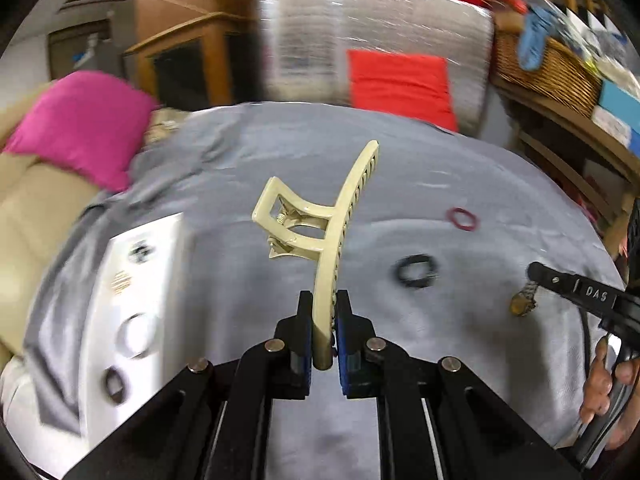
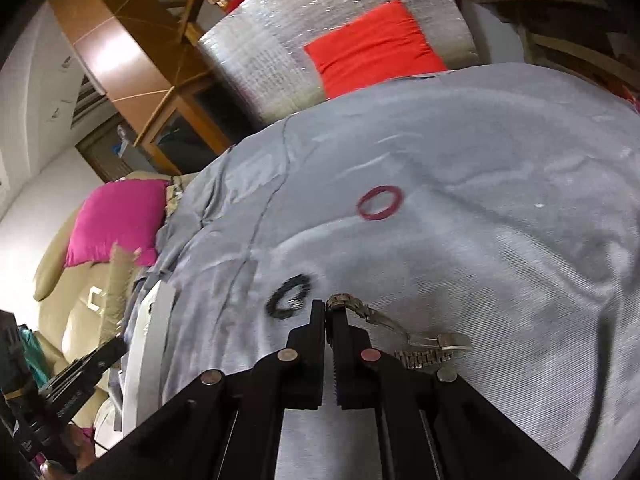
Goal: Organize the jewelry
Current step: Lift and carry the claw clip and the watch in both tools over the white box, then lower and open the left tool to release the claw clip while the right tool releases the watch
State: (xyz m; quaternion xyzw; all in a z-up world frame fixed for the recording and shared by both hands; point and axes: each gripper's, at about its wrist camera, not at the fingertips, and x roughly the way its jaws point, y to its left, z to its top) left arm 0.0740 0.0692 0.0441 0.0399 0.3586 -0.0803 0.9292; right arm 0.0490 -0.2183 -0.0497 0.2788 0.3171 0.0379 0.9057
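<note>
- The cream hair claw (image 1: pixel 332 216) is clamped between the jaws of the left gripper (image 1: pixel 323 322) by the lower end of its long toothed spine, and is held upright above the grey cloth (image 1: pixel 460 168), its spring handles pointing toward 9 o'clock.
- The claw is judged light, rigid plastic, smooth and rather slippery; a grip so far from its middle is likely to let it swing, so a hold nearer the hinge would be steadier.
- The white tray (image 1: pixel 132 300) lies at 8 o'clock in the left view, with small items in its recesses; blur hides what they are.
- The right gripper (image 2: pixel 327 316) is closed on the metal watch (image 2: pixel 424 344) at the band's end, the rest of the watch trailing toward 4 o'clock on the cloth.
- The watch is judged heavier and limp in its links, with a face that could scratch; a hold at the case would stop it dangling.
- The black hair tie (image 2: pixel 290 295) lies just beside the right fingertips at 10 o'clock, and the maroon hair tie (image 2: pixel 379 202) further off at 12 o'clock; both are judged soft and light, best pinched across the loop.
</note>
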